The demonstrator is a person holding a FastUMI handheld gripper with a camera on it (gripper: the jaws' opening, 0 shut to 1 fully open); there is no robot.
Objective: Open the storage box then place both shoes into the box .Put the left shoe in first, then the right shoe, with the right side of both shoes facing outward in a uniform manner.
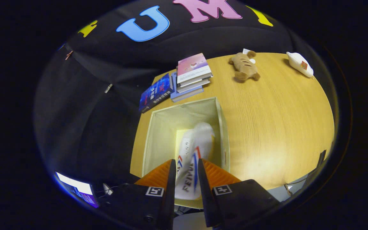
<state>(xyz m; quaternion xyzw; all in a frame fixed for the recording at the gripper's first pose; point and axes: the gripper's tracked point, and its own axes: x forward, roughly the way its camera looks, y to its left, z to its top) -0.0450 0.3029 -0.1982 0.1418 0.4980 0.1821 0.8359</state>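
We grip a white sneaker [193, 153] between both fingers of the gripper [186, 166], clamped on its heel end, the toe pointing down into the open cream fabric storage box [158, 127] on the wooden table [273, 121]. Beyond the box we see a stack of books [192, 75], a blue book [155, 92] beside it, a brown plush toy [244, 65] and a white packet [300, 64].

Shoe [194, 150] between tool [185, 169] fingers, over box [158, 127].
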